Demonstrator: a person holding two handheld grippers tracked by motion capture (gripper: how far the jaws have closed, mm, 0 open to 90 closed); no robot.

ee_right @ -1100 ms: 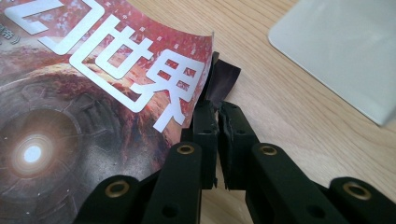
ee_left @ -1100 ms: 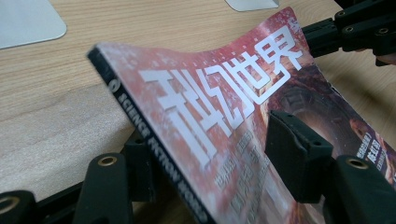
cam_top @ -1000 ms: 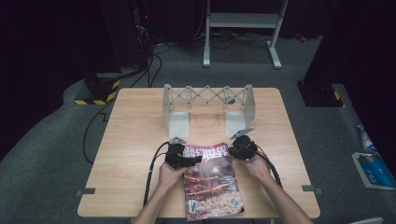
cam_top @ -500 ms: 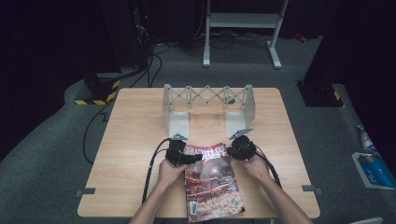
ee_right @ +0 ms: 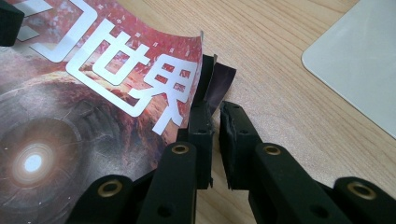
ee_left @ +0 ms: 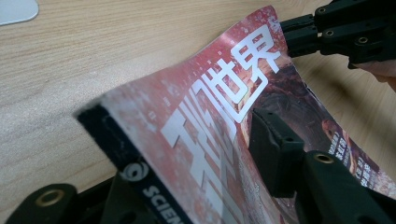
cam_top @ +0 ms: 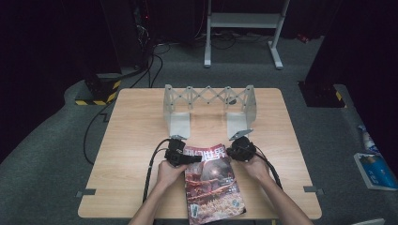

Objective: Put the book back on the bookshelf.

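Observation:
A red-covered magazine (cam_top: 213,190) lies at the table's near edge, its top end raised off the wood. My left gripper (cam_top: 195,158) has the spine corner (ee_left: 140,172) between its jaws, which have just been closing. One pad (ee_left: 273,149) rests near the cover and the other jaw sits low under the spine, so there is no firm clamp. My right gripper (cam_top: 229,152) pinches the opposite top corner (ee_right: 205,70). Its jaws (ee_right: 215,109) stand a slit apart, with the dark inner pages running between the tips. In the left gripper view the right gripper (ee_left: 299,28) holds that corner up.
A grey folding rack (cam_top: 209,98) stands across the back of the wooden table (cam_top: 131,140), with a flat plate at each end (cam_top: 179,125) (ee_right: 359,60). Black cables trail from both grippers off the near edge. Bare wood lies to both sides of the magazine.

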